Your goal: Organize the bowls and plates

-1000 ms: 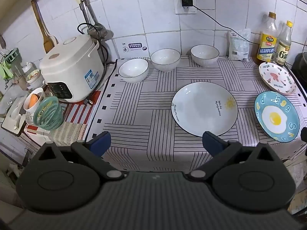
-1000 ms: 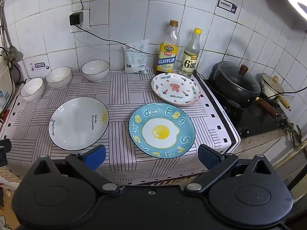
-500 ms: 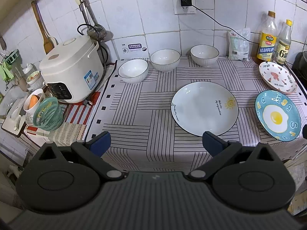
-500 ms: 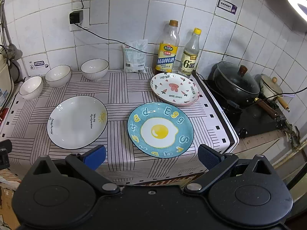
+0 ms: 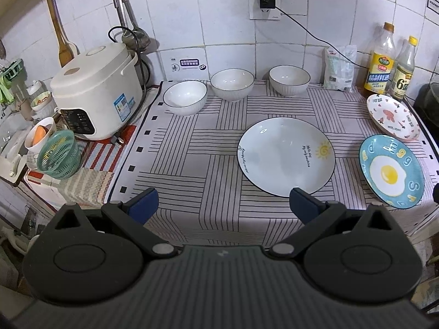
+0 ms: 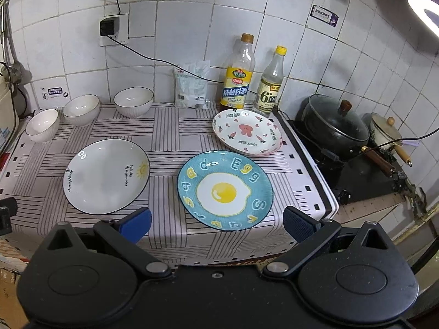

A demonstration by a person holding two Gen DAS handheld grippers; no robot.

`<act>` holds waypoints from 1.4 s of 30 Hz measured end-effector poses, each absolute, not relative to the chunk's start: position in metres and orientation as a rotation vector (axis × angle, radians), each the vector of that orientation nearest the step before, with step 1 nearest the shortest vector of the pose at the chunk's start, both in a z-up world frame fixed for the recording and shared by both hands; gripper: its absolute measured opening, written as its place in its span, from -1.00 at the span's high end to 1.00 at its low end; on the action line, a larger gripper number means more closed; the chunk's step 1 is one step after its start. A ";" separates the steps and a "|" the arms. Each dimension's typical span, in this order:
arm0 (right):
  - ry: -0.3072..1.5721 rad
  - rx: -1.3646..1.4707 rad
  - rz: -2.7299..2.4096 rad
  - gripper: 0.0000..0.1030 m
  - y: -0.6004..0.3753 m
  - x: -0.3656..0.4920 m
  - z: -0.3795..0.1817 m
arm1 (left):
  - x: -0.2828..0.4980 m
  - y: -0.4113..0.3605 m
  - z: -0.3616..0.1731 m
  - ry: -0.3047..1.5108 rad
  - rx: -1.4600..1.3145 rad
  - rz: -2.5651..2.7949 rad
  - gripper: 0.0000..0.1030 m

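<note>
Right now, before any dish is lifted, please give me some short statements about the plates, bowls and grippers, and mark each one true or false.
1. Three white bowls stand in a row near the wall. True.
2. The egg plate is stacked on the white sun plate. False: they lie side by side on the striped cloth, apart.
3. The right gripper is open and holds nothing. True.
4. The left gripper is shut on a bowl. False: its fingers are spread, empty.
5. The pink-patterned plate lies in front of the two bottles. True.

Three white bowls (image 5: 232, 84) behind, three plates (image 5: 286, 155) apart
</note>
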State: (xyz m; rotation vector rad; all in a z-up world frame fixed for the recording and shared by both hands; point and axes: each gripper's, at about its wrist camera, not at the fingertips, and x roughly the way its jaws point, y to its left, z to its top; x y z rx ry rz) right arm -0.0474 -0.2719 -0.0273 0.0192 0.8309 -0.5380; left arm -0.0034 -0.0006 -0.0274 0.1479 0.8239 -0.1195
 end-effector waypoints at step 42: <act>0.726 -0.052 -0.507 -1.00 -0.276 -0.062 -0.029 | -0.007 -0.008 -0.028 0.843 0.116 -0.273 -1.00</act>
